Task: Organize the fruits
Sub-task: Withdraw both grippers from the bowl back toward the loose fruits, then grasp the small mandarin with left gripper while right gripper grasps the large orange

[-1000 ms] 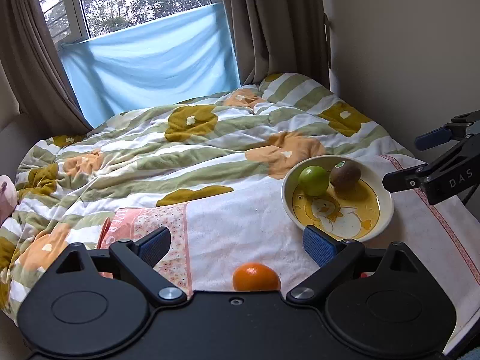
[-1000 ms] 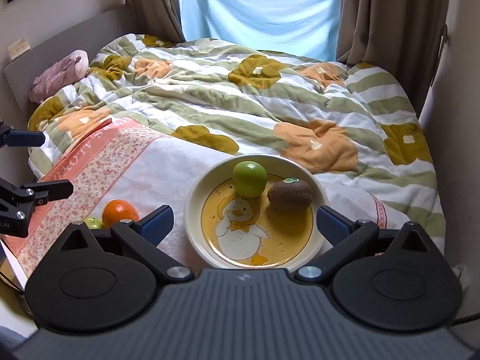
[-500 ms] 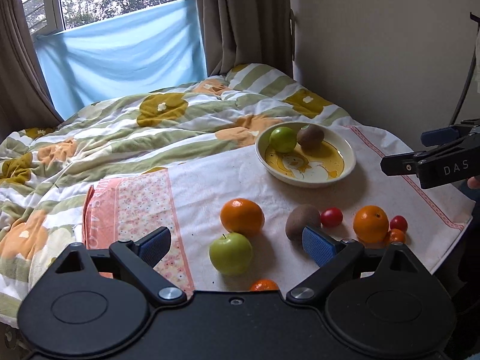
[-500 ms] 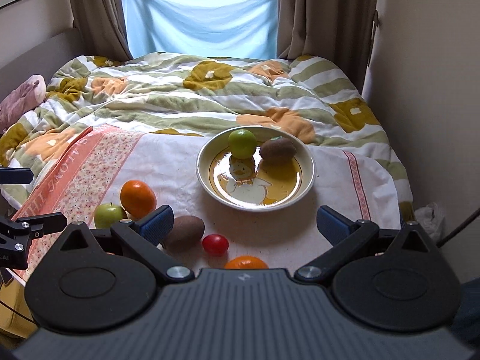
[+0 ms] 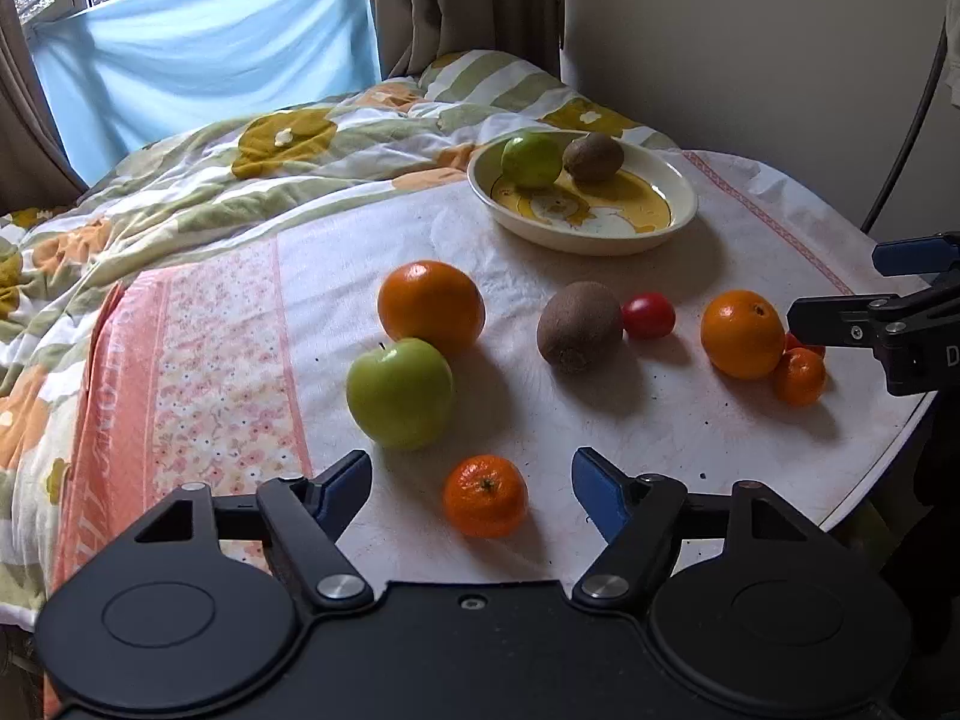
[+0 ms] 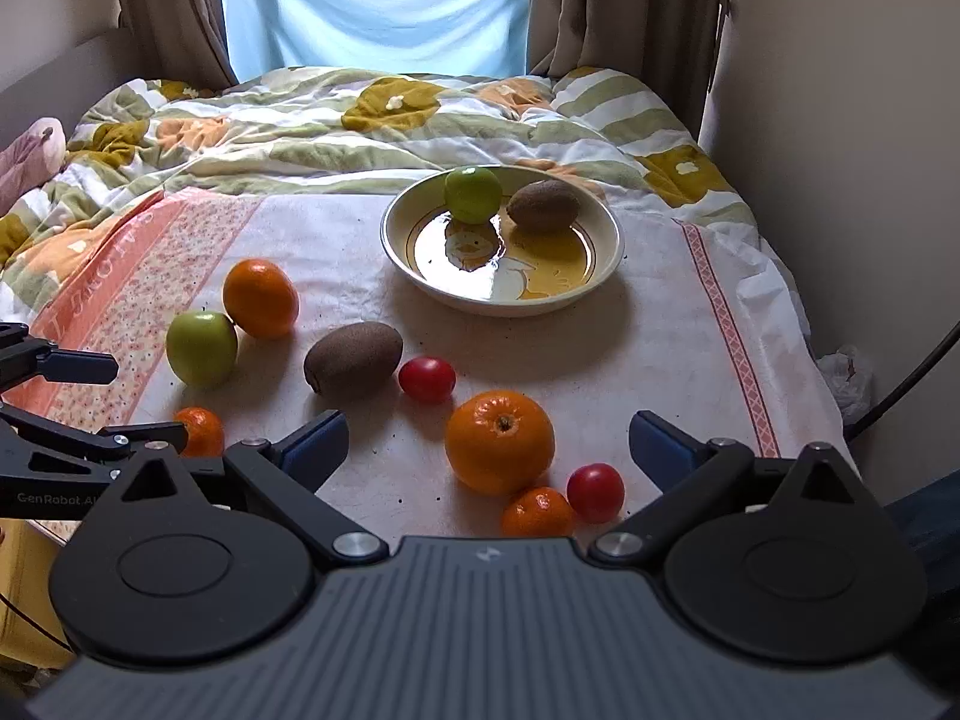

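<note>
A cream bowl (image 5: 672,222) (image 6: 606,276) at the back of the cloth holds a green apple (image 5: 530,159) and a kiwi (image 5: 593,157). Loose on the cloth lie a green apple (image 5: 399,393) (image 6: 201,356), an orange (image 5: 431,307) (image 6: 260,297), a kiwi (image 5: 579,326) (image 6: 353,360), a cherry tomato (image 5: 648,315) (image 6: 427,379), a second orange (image 5: 743,333) (image 6: 499,441), and small mandarins (image 5: 485,495) (image 6: 536,511). My left gripper (image 5: 471,480) is open, with a mandarin between its fingers. My right gripper (image 6: 483,444) is open and empty over the second orange.
The white and pink cloth (image 5: 216,324) covers a small table against a bed with a striped floral duvet (image 6: 372,120). A wall (image 5: 750,36) stands at the right. The table's front right edge (image 5: 888,468) drops off. A second tomato (image 6: 595,492) lies near the front.
Both grippers have drawn back and up from the bowl. The loose fruits at the front of the cloth have come into view. Both stay open and empty.
</note>
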The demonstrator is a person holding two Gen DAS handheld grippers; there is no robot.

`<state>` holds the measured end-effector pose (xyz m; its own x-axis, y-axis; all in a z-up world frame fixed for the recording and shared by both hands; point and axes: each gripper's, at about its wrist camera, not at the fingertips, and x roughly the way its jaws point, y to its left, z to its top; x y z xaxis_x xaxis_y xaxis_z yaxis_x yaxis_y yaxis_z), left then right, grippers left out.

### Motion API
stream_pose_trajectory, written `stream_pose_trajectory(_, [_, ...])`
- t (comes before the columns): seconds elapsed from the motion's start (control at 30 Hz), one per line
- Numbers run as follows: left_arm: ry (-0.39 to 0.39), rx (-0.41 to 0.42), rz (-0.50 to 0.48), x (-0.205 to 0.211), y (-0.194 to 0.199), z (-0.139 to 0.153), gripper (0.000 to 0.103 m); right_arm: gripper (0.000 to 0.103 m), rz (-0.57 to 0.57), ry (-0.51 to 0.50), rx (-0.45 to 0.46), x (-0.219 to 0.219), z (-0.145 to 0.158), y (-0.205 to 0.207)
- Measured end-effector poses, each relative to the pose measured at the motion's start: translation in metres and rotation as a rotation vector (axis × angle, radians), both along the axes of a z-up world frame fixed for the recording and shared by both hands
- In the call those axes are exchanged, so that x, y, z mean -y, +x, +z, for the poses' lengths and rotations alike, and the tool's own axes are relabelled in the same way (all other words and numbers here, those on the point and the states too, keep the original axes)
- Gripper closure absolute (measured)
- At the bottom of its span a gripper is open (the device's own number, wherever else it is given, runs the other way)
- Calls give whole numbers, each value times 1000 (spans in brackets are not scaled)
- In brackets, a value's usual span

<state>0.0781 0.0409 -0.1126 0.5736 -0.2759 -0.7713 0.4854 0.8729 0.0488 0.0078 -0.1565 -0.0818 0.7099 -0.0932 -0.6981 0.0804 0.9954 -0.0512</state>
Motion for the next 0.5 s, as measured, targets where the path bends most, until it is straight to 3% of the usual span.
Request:
stream_pose_trajectory(0.4, [30, -41, 95, 14, 6, -36, 40, 0, 68, -17, -56, 11, -38, 21])
stream_pose_trajectory(0.5, [31, -52, 104, 16, 6, -39, 50, 0, 82, -15, -63, 14, -42, 25])
